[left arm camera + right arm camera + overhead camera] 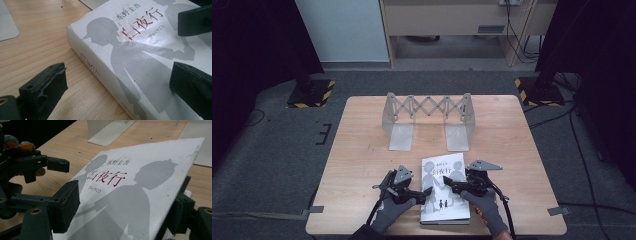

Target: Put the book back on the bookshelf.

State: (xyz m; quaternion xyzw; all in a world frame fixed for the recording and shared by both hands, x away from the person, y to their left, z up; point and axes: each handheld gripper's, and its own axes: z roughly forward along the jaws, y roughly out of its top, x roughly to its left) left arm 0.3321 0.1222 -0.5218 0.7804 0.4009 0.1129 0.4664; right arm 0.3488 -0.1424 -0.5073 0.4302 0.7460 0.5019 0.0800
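Note:
A thick white book [447,167] with grey silhouettes and red title lies flat near the table's front edge. My left gripper [428,192] is open and straddles the book's spine edge [95,70]. One jaw stands over the bare wood and the other over the cover. My right gripper [446,183] comes in from the book's right side, open. In the right gripper view the cover [130,180] runs between its jaws. The left one is above the cover. The right one sits past the cover's free edge, where the edge looks slightly raised. The left gripper [57,165] shows beyond.
An expandable grey metal book rack [429,117] stands at the back middle of the wooden table [362,150], with two flat base plates reaching toward me. Black stands with yellow-black tape sit on the floor at both far corners. Gloved hands hold both grippers.

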